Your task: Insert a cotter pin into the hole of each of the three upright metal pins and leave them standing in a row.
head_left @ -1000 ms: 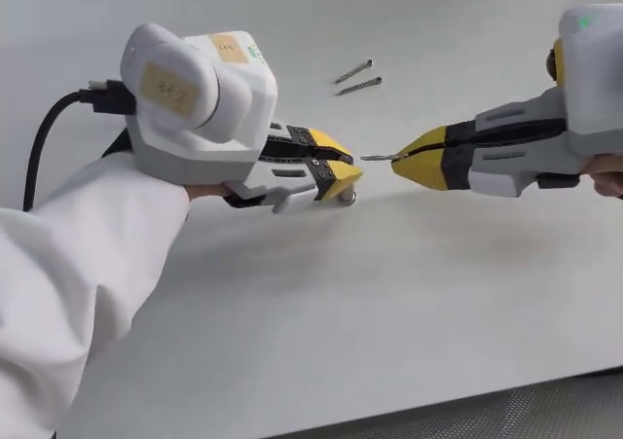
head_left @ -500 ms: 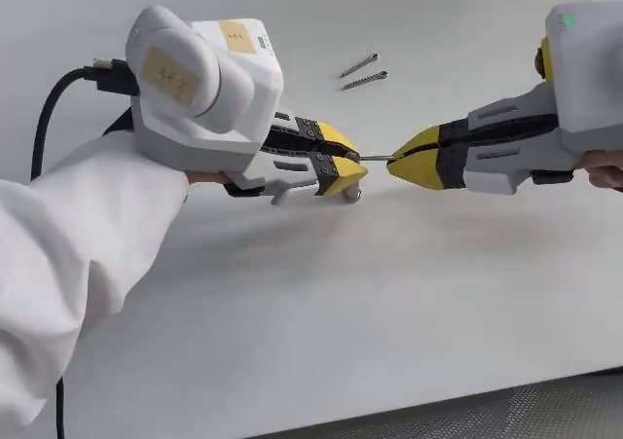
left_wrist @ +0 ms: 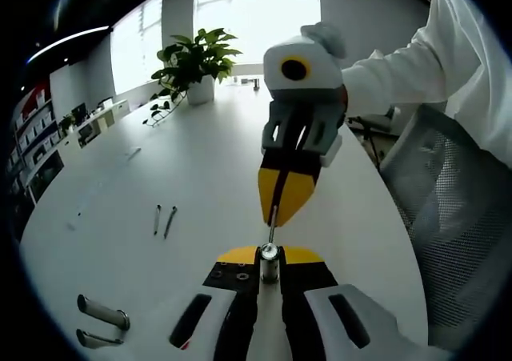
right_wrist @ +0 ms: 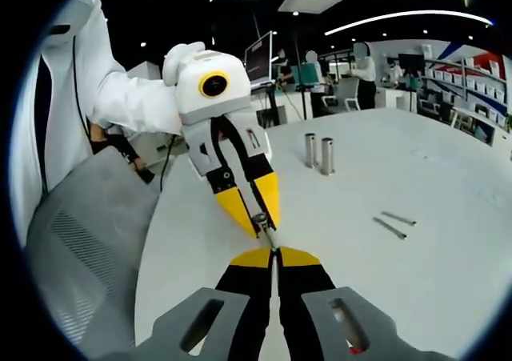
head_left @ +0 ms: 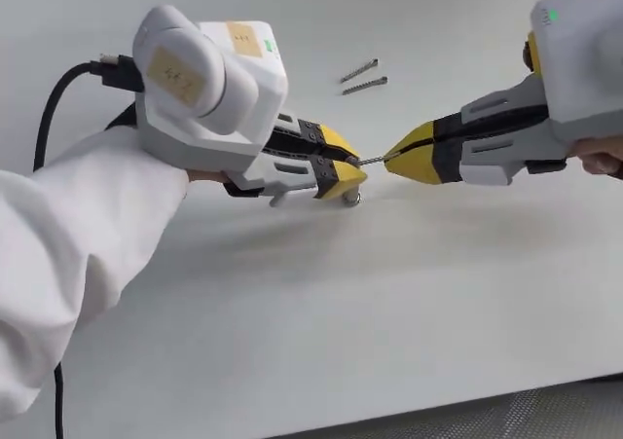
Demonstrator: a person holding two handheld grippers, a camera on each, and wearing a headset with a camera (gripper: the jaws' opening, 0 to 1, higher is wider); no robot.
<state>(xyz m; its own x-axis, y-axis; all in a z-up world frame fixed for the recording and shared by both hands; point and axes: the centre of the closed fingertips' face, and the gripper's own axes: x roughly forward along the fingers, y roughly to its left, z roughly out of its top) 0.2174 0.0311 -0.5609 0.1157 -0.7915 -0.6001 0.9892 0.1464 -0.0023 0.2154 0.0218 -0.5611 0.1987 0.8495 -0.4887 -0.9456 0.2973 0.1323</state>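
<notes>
The left claw (left_wrist: 270,258) was pinched on an upright metal pin (left_wrist: 270,268), its jaws closed around the shaft just below the head. Facing it tip to tip, the right claw (head_left: 391,160) was pressed together on a cotter pin (head_left: 371,160). The cotter pin was held roughly level, and its free end met the head of the metal pin (whether it sat in the hole could not be made out). Both claws were over the white table (head_left: 389,303). Farther off on it lay two spare cotter pins (head_left: 364,86) side by side. In the right gripper view, two further metal pins (right_wrist: 326,156) stood upright close together.
</notes>
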